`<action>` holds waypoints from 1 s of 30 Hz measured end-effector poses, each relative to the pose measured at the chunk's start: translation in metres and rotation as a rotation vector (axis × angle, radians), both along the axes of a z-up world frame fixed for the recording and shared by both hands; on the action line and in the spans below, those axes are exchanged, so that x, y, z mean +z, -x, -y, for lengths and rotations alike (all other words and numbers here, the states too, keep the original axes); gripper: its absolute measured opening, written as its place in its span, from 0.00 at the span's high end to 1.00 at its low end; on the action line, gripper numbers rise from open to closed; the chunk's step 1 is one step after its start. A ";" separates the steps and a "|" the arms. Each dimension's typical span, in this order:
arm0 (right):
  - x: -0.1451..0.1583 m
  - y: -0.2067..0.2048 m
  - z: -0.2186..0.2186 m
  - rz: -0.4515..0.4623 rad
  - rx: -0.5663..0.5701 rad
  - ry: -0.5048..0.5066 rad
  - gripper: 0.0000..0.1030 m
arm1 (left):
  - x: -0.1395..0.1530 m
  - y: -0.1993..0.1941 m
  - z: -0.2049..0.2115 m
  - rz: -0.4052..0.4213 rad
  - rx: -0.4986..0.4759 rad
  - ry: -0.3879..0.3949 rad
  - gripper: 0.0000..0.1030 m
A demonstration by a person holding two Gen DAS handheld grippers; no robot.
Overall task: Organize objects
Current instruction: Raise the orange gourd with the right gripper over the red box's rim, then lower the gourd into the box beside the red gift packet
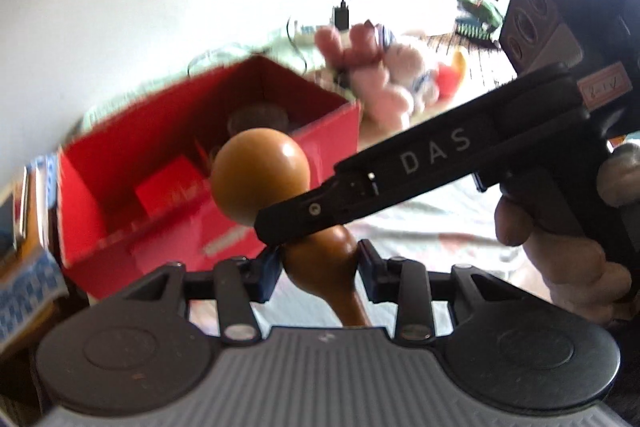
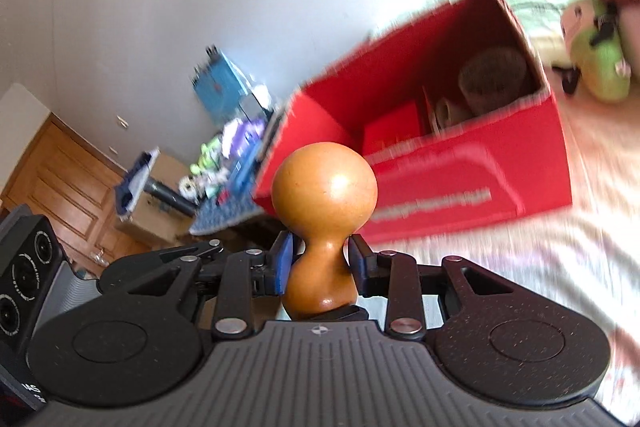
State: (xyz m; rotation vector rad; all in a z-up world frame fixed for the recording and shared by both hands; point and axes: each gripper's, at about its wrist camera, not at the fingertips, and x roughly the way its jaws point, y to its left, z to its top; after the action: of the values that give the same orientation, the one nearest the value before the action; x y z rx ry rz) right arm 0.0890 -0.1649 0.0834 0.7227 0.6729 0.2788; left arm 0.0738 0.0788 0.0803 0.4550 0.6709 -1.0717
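A glossy orange-brown wooden gourd (image 1: 260,179) is held in the air by both grippers. My left gripper (image 1: 318,267) is shut on its lower bulb. My right gripper (image 2: 320,269) is shut on its narrow waist, with the round top (image 2: 324,183) above the fingers. In the left wrist view the right gripper's body (image 1: 420,167) crosses in front of the gourd from the right. An open red box (image 1: 208,163) sits just beyond the gourd on the light bedspread; it also shows in the right wrist view (image 2: 432,147) and holds a smaller red box (image 2: 392,131) and a dark round thing (image 2: 492,79).
Pink and white plush toys (image 1: 372,75) lie behind the red box. A green plush toy (image 2: 600,67) lies to its right. A black charger (image 1: 342,15) hangs on the wall. A cluttered low table (image 2: 224,167) and wooden cabinet (image 2: 64,179) stand to the left.
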 end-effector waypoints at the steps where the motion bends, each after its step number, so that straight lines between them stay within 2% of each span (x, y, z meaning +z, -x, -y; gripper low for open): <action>1: 0.003 -0.002 0.001 0.015 -0.004 -0.004 0.68 | 0.005 -0.003 0.001 0.008 0.001 0.015 0.66; 5: 0.012 -0.016 0.005 0.056 -0.004 -0.031 0.68 | 0.021 -0.012 0.004 0.032 0.012 0.057 0.66; 9: 0.017 -0.039 0.012 0.070 -0.005 -0.041 0.68 | 0.027 -0.029 0.017 0.054 0.052 0.053 0.66; 13: 0.019 -0.063 0.019 0.066 0.003 -0.055 0.68 | 0.020 -0.069 0.029 0.064 0.106 0.041 0.66; 17: 0.016 -0.089 0.022 0.040 0.013 -0.074 0.68 | 0.022 -0.097 0.030 0.037 0.160 0.038 0.66; 24: -0.005 -0.132 0.021 -0.047 0.038 -0.137 0.68 | -0.001 -0.132 0.047 0.023 0.257 -0.069 0.66; 30: -0.020 -0.161 0.022 -0.115 0.032 -0.188 0.68 | -0.008 -0.151 0.049 -0.020 0.323 -0.125 0.65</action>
State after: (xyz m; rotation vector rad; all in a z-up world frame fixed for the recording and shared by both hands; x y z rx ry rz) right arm 0.2501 -0.1870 0.0633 0.9132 0.7742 0.3347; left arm 0.2252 0.0299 0.0722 0.4261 0.8019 -0.7326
